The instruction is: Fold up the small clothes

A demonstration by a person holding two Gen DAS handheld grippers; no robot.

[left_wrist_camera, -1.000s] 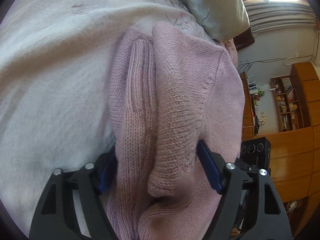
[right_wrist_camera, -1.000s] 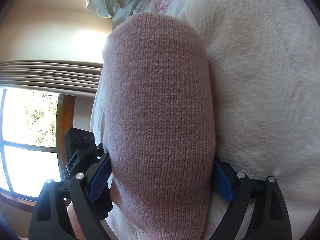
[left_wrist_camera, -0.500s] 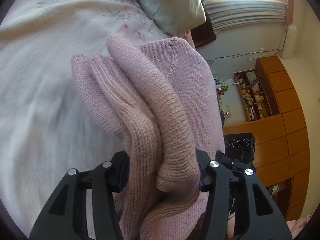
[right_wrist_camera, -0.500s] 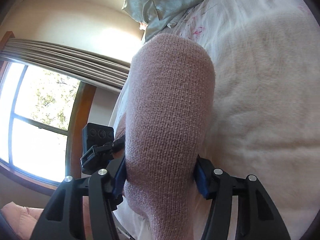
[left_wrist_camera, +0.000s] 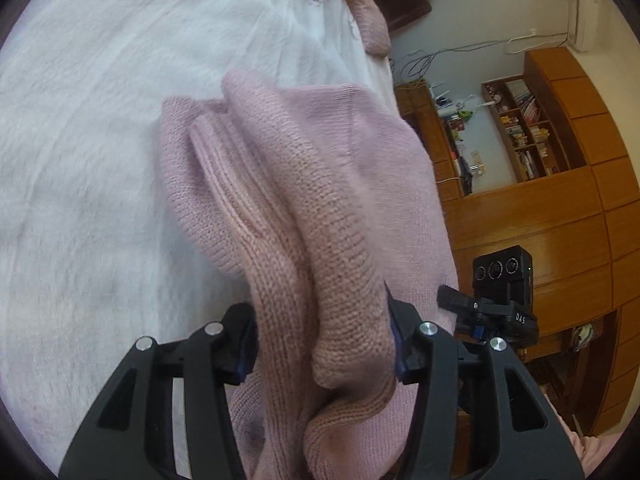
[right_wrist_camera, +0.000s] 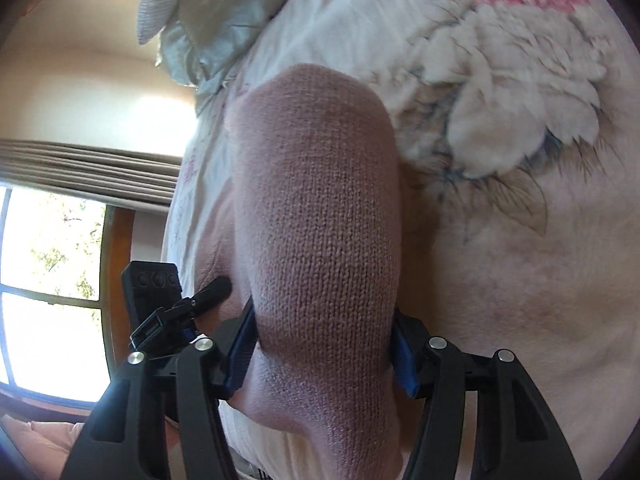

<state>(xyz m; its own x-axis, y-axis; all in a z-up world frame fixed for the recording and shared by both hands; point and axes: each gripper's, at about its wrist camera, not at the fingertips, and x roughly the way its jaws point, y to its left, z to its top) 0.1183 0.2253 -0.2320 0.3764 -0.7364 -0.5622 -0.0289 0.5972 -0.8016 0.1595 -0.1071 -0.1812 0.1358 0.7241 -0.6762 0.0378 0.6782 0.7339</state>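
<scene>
A pink knitted sweater point(left_wrist_camera: 320, 184) is bunched into thick folds and held up over the bed, gripped at two places. In the left wrist view the left gripper point(left_wrist_camera: 322, 348) is closed on several layers of the knit, its blue-padded fingers point(left_wrist_camera: 244, 344) pressing in from both sides, with a ribbed band of the garment running up and away from the grip. The rest of the sweater spreads beyond the fingers toward the bed's right edge. In the right wrist view the right gripper point(right_wrist_camera: 324, 344) is likewise clamped on a rounded fold of the same sweater point(right_wrist_camera: 316, 216), which bulges up between its blue pads and fills the middle of the frame. Under the garment lies a white fuzzy blanket point(left_wrist_camera: 100, 140), which in the right wrist view shows a large printed flower point(right_wrist_camera: 516, 92) near the bed's far side. A pale satin pillow point(right_wrist_camera: 212, 20) sits at the head of the bed, and another pink piece of cloth point(left_wrist_camera: 374, 24) lies at the bed's far edge. Beyond the bed stands a wooden shelf unit point(left_wrist_camera: 528, 136) holding books and small items, too small to tell apart. A window point(right_wrist_camera: 44, 276) with pleated curtains point(right_wrist_camera: 88, 168) shows on the other side.
</scene>
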